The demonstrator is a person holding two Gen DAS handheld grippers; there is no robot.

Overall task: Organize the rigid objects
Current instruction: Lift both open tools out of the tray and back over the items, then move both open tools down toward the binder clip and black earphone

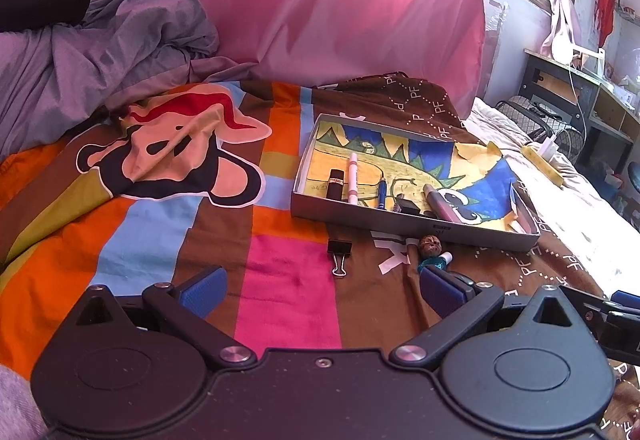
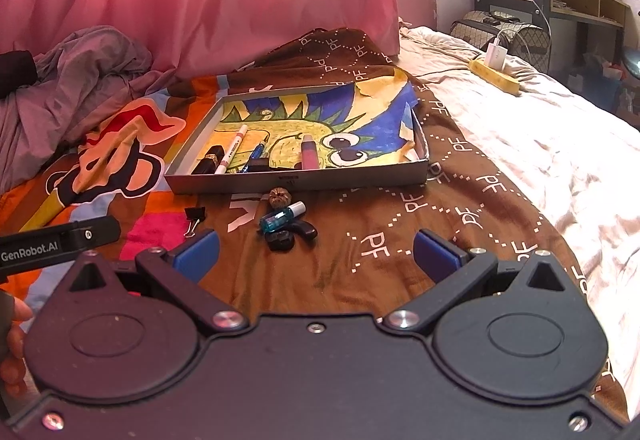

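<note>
Now we are between picks: both grippers, left [image 1: 320, 290] and right [image 2: 316, 254], are spread wide and hold nothing. Some items lie in the box [image 2: 296, 181]; the clip [image 1: 339, 254], nut [image 2: 279, 197] and bottle [image 2: 280, 219] wait just before it. Next we must lower one gripper around one of them.

Both wrist views low over bed, facing curtain; left further left; sharing grey tray [image 1: 404, 226].

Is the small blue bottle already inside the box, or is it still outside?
Outside. The blue bottle lies on its side on the bedspread, in front of the box.
</note>
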